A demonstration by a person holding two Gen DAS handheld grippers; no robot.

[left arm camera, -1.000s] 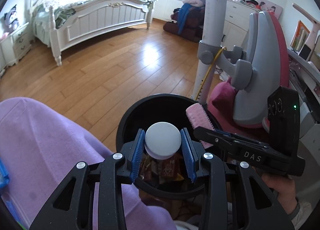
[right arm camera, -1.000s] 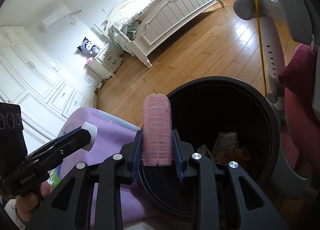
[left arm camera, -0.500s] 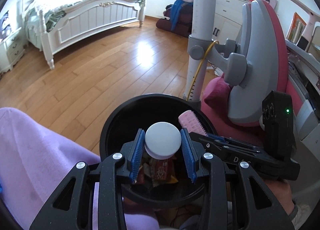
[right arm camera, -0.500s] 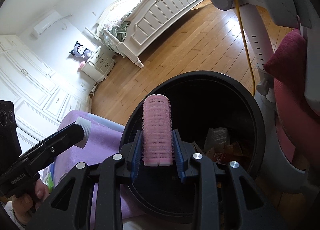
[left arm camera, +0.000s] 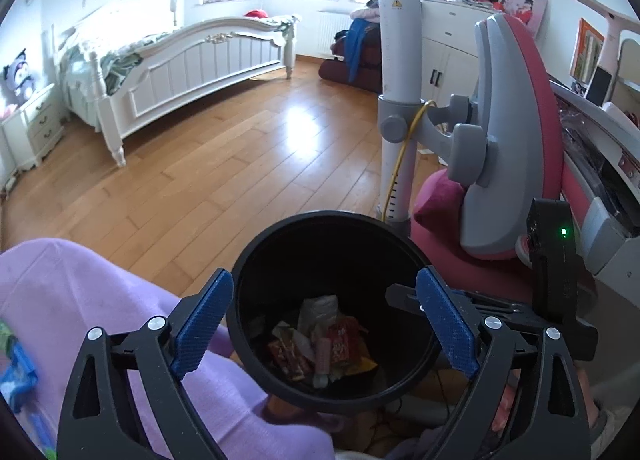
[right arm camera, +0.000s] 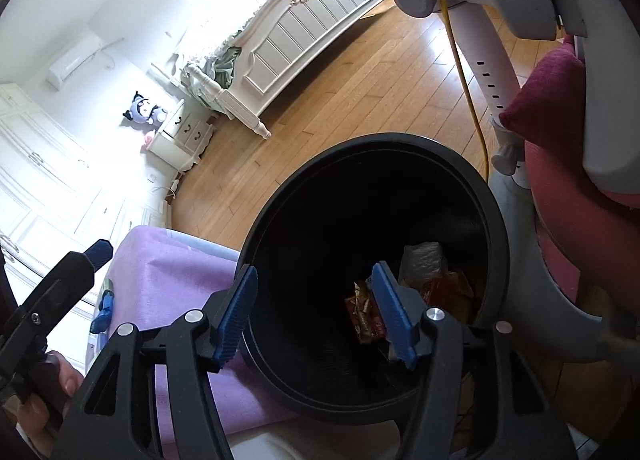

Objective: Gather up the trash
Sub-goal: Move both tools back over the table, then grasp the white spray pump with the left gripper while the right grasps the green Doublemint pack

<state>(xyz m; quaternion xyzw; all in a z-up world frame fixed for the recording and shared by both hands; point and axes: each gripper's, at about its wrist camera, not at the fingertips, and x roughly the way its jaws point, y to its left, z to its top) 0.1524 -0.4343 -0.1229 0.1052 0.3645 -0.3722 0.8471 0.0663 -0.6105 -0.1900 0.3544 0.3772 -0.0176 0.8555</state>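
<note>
A black round trash bin stands on the floor below both grippers; it also shows in the right wrist view. Wrappers and a pink hair roller lie at its bottom, with wrappers seen in the right wrist view too. My left gripper is open and empty above the bin's mouth. My right gripper is open and empty above the bin's near rim. The right gripper's body shows at the right of the left wrist view.
A purple cloth surface lies left of the bin, also in the right wrist view. A pink and grey chair and a white pole stand right of it. A white bed is across the wooden floor.
Both grippers opened. The white round cap left the left gripper and the pink hair roller left the right gripper; the roller now lies in the bin.
</note>
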